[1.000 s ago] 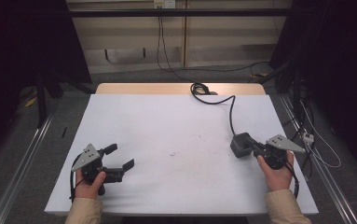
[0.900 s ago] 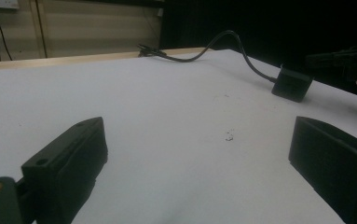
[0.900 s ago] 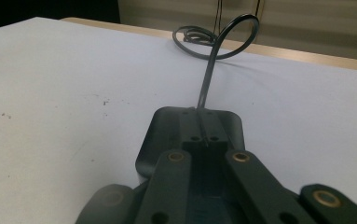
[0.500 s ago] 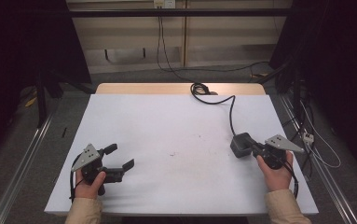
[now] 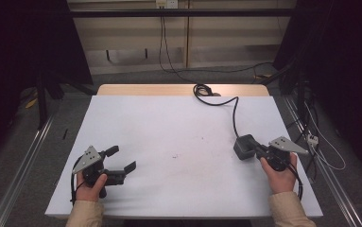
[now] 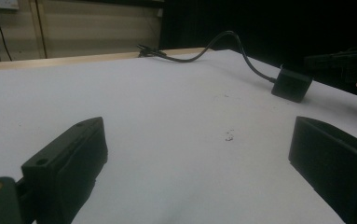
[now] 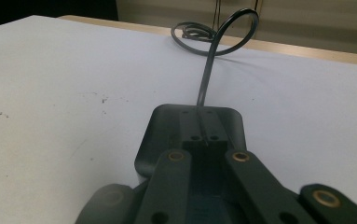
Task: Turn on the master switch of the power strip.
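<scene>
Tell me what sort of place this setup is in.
Probably a lab or workshop data-recording station: a bare white table framed by dark curtains, loose cables on the floor, and a person holding the left gripper and right gripper near a black adapter block.

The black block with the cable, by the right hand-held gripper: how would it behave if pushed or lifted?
The black block looks squat and flat-bottomed, so it would probably slide rather than tip or roll. Its cable curves and loops at the table's far edge, so it likely flexes, trails behind and tugs a little.
</scene>
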`<state>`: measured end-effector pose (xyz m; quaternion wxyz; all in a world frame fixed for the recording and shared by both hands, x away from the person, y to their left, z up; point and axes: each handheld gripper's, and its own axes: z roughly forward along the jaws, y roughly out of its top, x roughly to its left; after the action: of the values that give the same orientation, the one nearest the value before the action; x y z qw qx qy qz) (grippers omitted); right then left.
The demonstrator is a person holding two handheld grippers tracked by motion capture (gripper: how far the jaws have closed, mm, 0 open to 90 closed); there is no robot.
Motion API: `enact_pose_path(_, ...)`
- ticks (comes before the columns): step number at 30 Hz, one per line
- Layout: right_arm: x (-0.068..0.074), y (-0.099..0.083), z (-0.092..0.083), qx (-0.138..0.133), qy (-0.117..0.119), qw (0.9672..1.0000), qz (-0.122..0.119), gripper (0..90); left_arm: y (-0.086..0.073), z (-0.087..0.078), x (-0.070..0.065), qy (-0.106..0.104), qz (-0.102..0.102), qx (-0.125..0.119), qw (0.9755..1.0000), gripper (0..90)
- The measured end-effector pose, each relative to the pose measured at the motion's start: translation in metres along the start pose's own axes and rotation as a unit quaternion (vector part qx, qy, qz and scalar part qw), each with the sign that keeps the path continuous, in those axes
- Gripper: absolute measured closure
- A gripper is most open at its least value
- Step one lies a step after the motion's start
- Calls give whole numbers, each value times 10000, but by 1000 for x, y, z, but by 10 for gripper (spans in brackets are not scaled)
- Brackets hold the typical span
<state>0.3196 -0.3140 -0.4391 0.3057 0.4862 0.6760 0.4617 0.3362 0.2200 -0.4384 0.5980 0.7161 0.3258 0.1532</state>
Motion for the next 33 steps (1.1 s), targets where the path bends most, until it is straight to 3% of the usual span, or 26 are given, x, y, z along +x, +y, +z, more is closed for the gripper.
enact_pose_path(33,1,0,0,57,-13,10000,29,900,0,0,-1,-19,3,1,10000,40)
